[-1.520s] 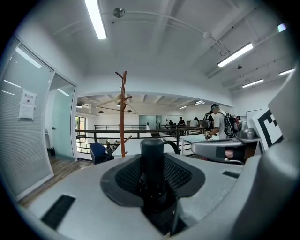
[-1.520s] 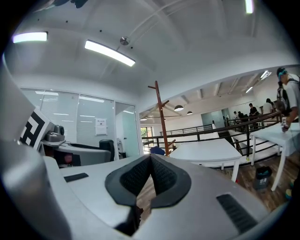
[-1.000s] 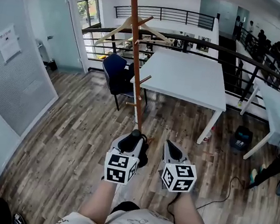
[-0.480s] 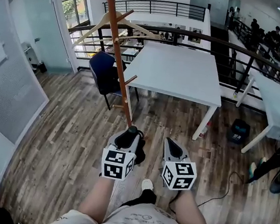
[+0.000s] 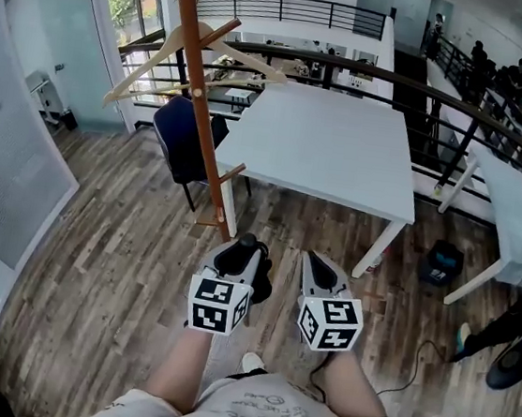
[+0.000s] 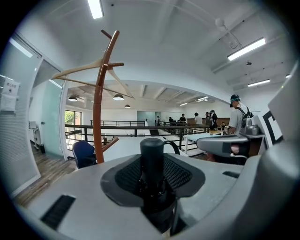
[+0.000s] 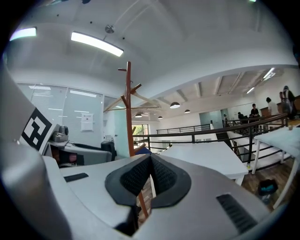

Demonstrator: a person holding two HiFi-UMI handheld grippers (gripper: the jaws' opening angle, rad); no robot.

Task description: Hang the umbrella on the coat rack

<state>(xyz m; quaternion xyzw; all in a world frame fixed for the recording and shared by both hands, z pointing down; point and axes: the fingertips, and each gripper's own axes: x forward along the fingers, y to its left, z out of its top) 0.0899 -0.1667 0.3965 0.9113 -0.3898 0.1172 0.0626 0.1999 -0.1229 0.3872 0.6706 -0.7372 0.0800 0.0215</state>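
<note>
You held two grippers side by side over a wood-plank floor (image 5: 112, 270). The left gripper (image 5: 242, 252) was clamped on the umbrella (image 6: 152, 157), and the right gripper (image 5: 318, 268) had its jaws pressed together with nothing between them. One coat rack (image 5: 197, 82) stood ahead and to your left, a reddish-brown wooden pole with short pegs, carrying a single pale wooden hanger (image 5: 157, 53). Two white tables were in sight: a large one (image 5: 330, 145) just right of the rack and a second (image 5: 516, 206) at the far right. One blue chair (image 5: 177, 141) sat behind the pole. A black railing (image 5: 426, 91) ran along the edge of the open, ceiling-lit room, with several people standing beyond it at the far right.

The umbrella showed only as a black cylindrical handle rising between the left jaws' dark ribbed pads, with a dark mass under that gripper in the head view. It was held low in front of you, short of the rack's base and not touching the rack.
</note>
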